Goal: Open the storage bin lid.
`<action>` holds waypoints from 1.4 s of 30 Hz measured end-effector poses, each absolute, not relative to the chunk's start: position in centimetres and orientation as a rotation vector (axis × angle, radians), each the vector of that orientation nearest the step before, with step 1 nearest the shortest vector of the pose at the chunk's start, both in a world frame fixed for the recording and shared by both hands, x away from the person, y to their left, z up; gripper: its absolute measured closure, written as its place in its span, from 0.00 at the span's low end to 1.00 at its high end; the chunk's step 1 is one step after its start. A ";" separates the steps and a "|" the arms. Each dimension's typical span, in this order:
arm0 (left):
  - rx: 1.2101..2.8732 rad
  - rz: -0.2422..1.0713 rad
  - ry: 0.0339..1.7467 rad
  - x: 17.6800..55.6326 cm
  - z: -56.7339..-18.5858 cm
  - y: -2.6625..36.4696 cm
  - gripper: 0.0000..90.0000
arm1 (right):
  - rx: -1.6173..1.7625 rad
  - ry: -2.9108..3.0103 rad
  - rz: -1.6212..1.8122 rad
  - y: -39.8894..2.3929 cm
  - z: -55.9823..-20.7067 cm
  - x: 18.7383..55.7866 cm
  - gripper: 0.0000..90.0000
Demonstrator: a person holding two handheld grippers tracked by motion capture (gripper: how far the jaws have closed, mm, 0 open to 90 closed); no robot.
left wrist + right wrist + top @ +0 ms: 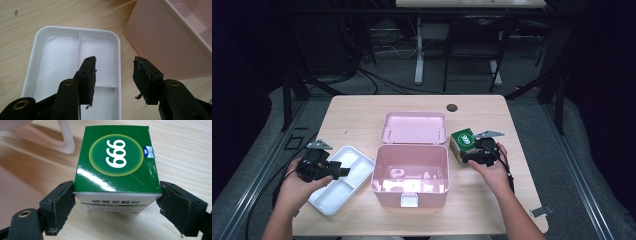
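Resting on the wooden table: one pink storage box, lid open, centre. One white divided tray, just left of the box. One green carton marked 999, just right of the box, standing on the tabletop. Right gripper: jaws clamped on the carton's two sides, pads touching it. Left gripper: jaws apart, holding nothing, hovering over the tray's near end beside the box wall.

A light wooden table stands on grey floor, dark desk legs and cables behind.
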State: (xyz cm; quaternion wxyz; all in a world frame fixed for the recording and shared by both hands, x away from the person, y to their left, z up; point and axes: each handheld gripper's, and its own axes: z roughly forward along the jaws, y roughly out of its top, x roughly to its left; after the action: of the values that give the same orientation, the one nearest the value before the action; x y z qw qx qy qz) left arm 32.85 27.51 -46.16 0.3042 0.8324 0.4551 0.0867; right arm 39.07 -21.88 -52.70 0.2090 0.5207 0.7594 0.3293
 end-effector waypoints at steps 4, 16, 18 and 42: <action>2.204 0.229 1.208 32.8 -46.1 27.5 0.59 | 1.437 2.149 0.932 -22.5 -52.6 37.9 0.16; 2.201 0.232 1.207 32.9 -46.1 27.5 0.59 | 1.418 2.191 0.935 -24.6 -52.4 33.9 0.16; 2.206 0.232 1.203 32.9 -46.2 27.5 0.59 | 1.411 2.184 0.924 -24.8 -52.4 33.4 0.16; 2.210 0.233 1.200 32.8 -46.2 27.5 0.59 | 1.384 2.216 0.924 -26.0 -52.1 30.6 0.15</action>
State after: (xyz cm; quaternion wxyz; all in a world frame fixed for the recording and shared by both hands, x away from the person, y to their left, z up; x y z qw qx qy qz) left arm 32.84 27.47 -46.19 0.3033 0.8338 0.4527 0.0881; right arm 30.57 -25.96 -52.14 0.1843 0.4908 0.7860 0.3277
